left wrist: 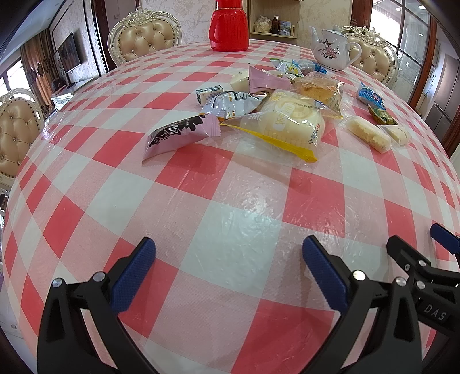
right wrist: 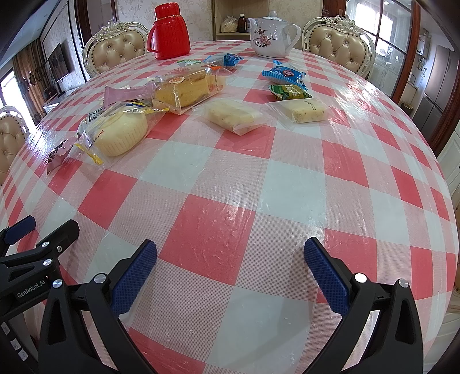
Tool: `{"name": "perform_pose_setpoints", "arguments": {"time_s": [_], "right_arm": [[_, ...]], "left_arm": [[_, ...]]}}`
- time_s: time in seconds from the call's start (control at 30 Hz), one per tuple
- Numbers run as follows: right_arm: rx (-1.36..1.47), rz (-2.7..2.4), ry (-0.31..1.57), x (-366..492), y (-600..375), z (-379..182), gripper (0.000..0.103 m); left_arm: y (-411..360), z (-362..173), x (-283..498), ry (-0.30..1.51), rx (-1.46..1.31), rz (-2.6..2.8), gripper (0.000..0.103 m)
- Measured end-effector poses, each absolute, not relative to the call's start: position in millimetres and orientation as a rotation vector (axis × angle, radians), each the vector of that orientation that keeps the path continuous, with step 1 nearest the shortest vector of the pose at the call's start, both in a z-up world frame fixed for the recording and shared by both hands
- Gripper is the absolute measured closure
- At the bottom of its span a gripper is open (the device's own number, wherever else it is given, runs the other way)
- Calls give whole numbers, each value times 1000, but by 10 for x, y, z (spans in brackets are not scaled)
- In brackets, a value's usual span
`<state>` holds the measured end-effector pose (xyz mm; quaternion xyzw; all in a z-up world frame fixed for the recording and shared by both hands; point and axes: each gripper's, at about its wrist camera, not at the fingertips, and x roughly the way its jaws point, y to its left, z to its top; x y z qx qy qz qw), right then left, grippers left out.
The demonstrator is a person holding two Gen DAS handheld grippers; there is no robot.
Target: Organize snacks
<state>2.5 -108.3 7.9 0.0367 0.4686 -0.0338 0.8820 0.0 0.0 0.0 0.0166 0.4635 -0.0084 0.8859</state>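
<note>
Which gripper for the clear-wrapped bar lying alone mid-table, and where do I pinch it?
Probably the right gripper: the bar lies flat ahead of it, apart from the pile. Come from above and close the fingers across its narrow width at the middle; the flat end seals look too thin to grip.

A home dining room; the counter (right wrist: 258, 184) wears a red-and-white checked cloth under clear plastic; tufted cream chairs (right wrist: 339, 43) with carved pale frames stand around it; a red thermos jug (right wrist: 169, 31) and a white flowered teapot (right wrist: 270, 34) sit at the far end, with wrapped snacks (right wrist: 184, 89) scattered between; behind, patterned wallpaper, a wooden shelf (left wrist: 273, 20) holding a bag and a bottle; a wall-mounted television (left wrist: 69, 54) and curtains at the left; glazed dark-framed doors (right wrist: 391, 43) at the right.
</note>
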Motion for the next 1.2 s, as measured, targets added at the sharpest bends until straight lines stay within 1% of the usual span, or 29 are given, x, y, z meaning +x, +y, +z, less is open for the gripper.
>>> {"name": "perform_pose_setpoints", "arguments": {"time_s": [0.7,0.87,1.03,1.1,1.2], "right_arm": [[71,-62,976,15,-1083,77,4],[18,46,1034,26,-1110,58,4],[-19,175,1018,-54,-1206,79,4],[-20,222,1012,-98,-1236,90,4],[-35,260,1010,-141,-1244,94,4]], "left_arm": [[5,6,-66,980,28,-8,1],[55,14,-92,986,44,-84,1],[224,65,-118,958,-40,-109,1],[166,97,-43,953,-16,-131,1],[-123,208,185,927,67,-189,1]]}}
